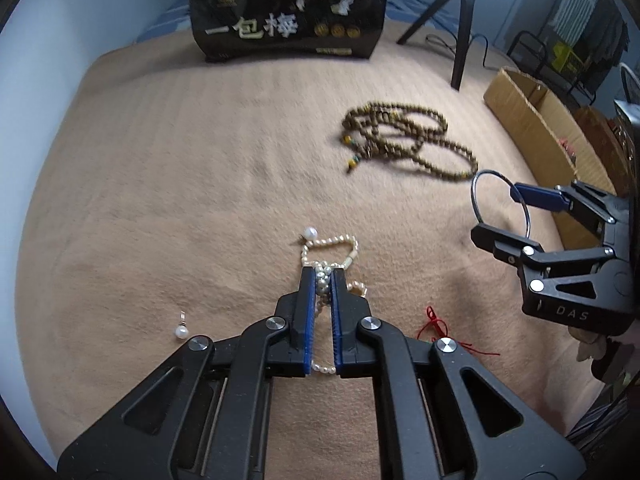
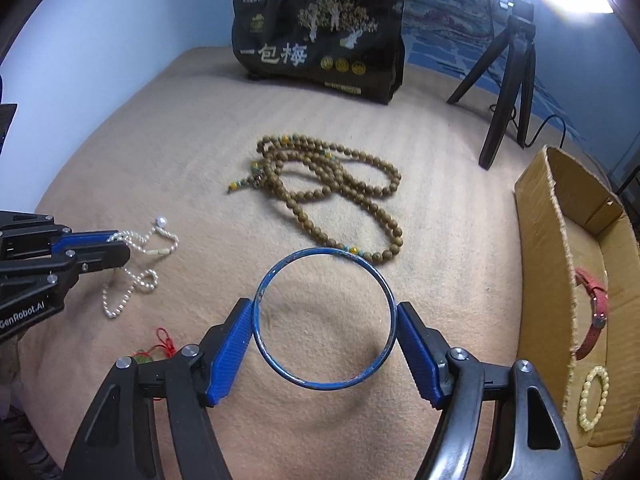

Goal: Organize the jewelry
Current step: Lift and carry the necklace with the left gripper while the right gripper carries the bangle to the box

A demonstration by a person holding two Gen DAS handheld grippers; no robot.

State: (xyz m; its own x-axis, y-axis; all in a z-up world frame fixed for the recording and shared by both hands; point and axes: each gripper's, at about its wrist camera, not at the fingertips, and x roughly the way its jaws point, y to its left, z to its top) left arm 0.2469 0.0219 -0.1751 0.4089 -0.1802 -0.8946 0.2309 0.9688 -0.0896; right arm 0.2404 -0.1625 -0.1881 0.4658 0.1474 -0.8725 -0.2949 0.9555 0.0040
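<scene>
My left gripper (image 1: 323,271) is shut on a bunch of the pearl necklace (image 1: 332,242), whose loops trail onto the tan blanket (image 1: 160,200). In the right wrist view this left gripper (image 2: 120,246) comes in from the left with the pearl necklace (image 2: 136,280) hanging from it. My right gripper (image 2: 324,306) is shut on a blue-edged metal bangle (image 2: 324,251), one pad on each side of the ring. From the left wrist view, the right gripper (image 1: 504,216) holds the bangle (image 1: 486,174) at the right. A long wooden bead necklace (image 2: 332,184) lies beyond it.
A cardboard box (image 2: 540,240) at the right holds a red strap (image 2: 596,312) and a cream bead bracelet (image 2: 594,398). A loose pearl earring (image 1: 181,331) and a red cord charm (image 1: 436,324) lie near me. A black bag (image 2: 320,40) and a tripod (image 2: 512,80) stand at the back.
</scene>
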